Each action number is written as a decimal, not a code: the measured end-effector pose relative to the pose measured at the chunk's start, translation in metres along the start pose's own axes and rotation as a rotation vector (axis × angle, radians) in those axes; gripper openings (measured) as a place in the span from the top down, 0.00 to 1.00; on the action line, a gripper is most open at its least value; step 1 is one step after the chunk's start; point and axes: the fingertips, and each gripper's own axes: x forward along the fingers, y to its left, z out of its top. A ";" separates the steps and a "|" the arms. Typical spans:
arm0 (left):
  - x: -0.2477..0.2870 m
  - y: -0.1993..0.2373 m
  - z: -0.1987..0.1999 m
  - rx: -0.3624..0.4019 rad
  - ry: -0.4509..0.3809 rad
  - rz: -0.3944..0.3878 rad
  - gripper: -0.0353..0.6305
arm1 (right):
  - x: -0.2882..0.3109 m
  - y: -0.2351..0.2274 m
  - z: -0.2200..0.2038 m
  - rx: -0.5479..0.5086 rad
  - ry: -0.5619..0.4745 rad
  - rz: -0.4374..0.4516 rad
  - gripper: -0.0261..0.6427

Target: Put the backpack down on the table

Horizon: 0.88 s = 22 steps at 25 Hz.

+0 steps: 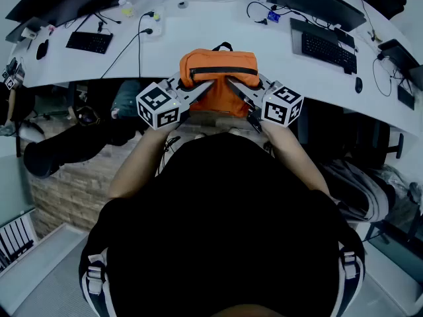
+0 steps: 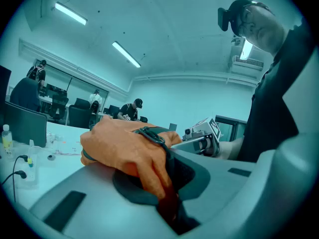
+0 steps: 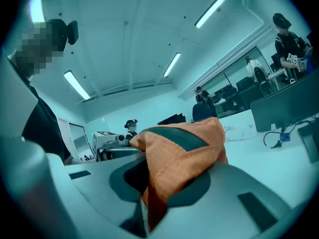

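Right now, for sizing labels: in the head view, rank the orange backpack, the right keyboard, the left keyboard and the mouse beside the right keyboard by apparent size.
Largest to smallest:
1. orange backpack
2. right keyboard
3. left keyboard
4. mouse
The backpack is nearest the camera, which may inflate it.

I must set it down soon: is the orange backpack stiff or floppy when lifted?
Probably floppy: the backpack bunches and folds where the left gripper and right gripper pinch its cloth. Likely fairly light: it looks squashed, hardly filled.
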 end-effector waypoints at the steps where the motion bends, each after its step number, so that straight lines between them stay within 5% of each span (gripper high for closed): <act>1: -0.001 -0.001 -0.001 0.001 0.001 -0.004 0.86 | 0.000 0.002 -0.001 0.000 -0.001 -0.004 0.85; 22: -0.058 0.015 -0.009 -0.017 0.001 -0.067 0.86 | 0.049 0.036 -0.014 0.008 -0.012 -0.071 0.85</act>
